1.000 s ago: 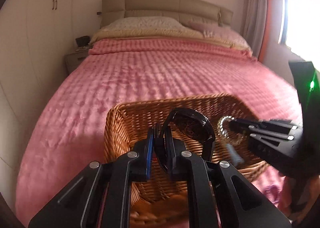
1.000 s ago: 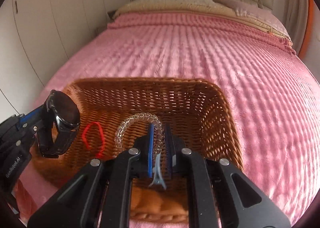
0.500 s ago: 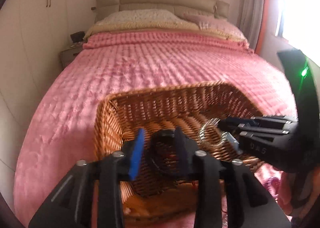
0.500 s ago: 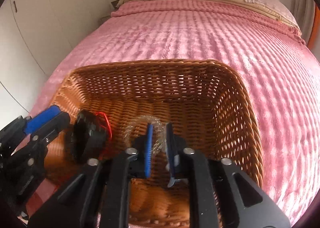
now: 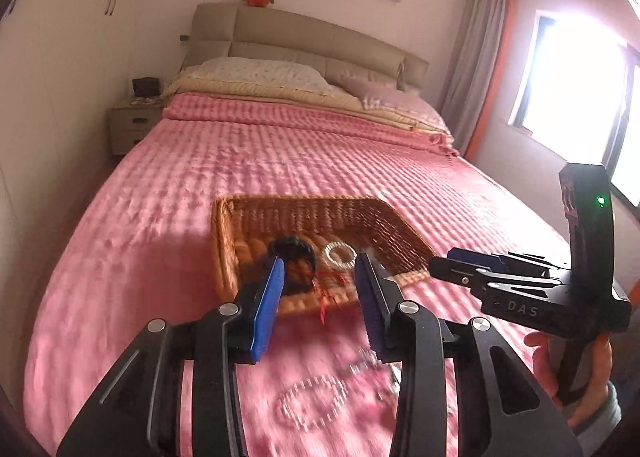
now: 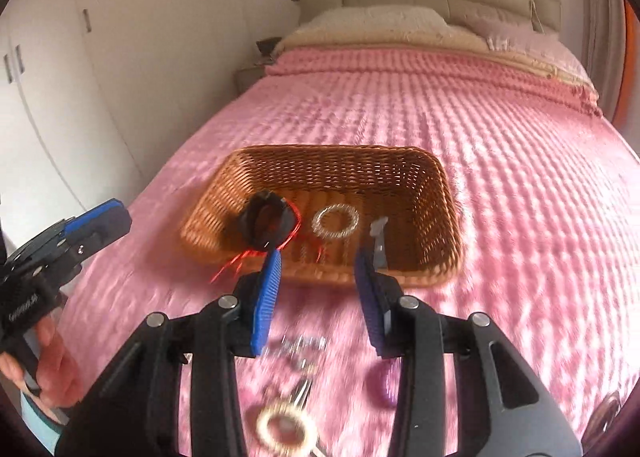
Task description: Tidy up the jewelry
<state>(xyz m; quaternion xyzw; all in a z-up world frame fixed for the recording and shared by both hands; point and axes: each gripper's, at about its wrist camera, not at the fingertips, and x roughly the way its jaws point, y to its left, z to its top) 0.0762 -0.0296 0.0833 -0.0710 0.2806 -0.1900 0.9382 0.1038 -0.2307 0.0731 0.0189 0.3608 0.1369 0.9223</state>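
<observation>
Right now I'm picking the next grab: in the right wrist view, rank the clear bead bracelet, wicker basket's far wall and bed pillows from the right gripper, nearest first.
1. Clear bead bracelet, on the basket floor, just ahead of the right gripper.
2. Wicker basket's far wall, behind the bracelet.
3. Bed pillows, at the headboard.

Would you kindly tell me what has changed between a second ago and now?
The left gripper let go of the black wristwatch, and the right gripper released the clear beaded bracelet and grey hair clip; all three now lie in the woven wicker basket. Both sets of jaws have just been opening, empty, and pulled back. The basket stayed put on the pink bedspread.
</observation>
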